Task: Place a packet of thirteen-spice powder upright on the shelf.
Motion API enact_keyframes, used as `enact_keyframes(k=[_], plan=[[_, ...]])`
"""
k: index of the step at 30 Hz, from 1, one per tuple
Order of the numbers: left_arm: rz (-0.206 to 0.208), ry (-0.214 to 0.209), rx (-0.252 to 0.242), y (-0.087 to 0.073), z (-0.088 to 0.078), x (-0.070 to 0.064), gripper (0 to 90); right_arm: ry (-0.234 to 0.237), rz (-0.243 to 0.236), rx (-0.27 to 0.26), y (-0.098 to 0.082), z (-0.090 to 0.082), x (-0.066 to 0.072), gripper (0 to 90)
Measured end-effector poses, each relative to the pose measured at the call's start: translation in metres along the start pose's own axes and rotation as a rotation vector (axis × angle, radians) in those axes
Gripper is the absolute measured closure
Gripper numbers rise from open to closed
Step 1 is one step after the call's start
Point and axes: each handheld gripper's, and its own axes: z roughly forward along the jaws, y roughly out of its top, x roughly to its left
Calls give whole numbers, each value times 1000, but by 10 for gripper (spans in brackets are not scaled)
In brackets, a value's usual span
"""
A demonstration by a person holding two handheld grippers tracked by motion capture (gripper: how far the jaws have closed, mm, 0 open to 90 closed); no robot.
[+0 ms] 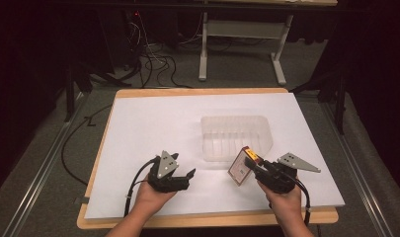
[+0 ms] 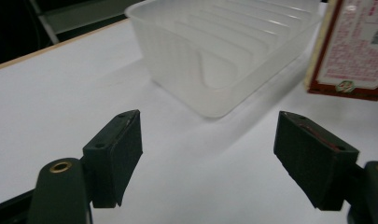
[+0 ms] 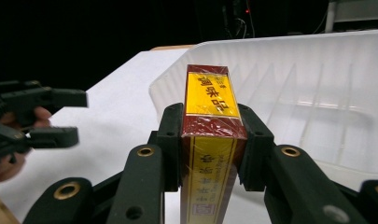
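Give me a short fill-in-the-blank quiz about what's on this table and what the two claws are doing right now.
1. The right claw is shut on a red and yellow ____.
2. The left claw is open and holds ____.
3. The clear plastic tub has ____ inside it.
4. The table is covered in a sheet coloured ____.

Missing words: box; nothing; nothing; white.

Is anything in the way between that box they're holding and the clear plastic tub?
Nothing visible. The right gripper holds the box just short of the tub, whose near rim is the only thing to clear. The tub looks empty, and the left gripper sits open off to the side.
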Motion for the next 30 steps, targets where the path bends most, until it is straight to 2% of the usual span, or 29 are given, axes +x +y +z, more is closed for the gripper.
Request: enact_keyframes(k=[2, 4, 9, 15, 19, 23, 25, 30], plan=[[-53, 15, -18, -2, -9, 13, 242, -14, 3, -5, 1, -3, -2, 680], [-86, 41, -23, -5, -16, 25, 242, -18, 5, -10, 1, -4, -4, 680], [-99, 88, -4, -15, -27, 39, 241, -56, 9, -21, 3, -11, -11, 680], [-99, 123, 28, -26, -30, 41, 209, -102, 24, -42, 6, -20, -20, 679], [-113, 109, 33, -26, -27, 39, 203, -132, 24, -54, 9, -24, -21, 679], [-90, 109, 37, -26, -25, 36, 203, -170, 21, -64, 12, -28, -18, 679], [-89, 110, 34, -26, -26, 35, 202, -189, 24, -81, 15, -31, -16, 679], [-98, 110, 1, -23, -29, 35, 207, -191, 28, -108, 19, -34, -14, 679]])
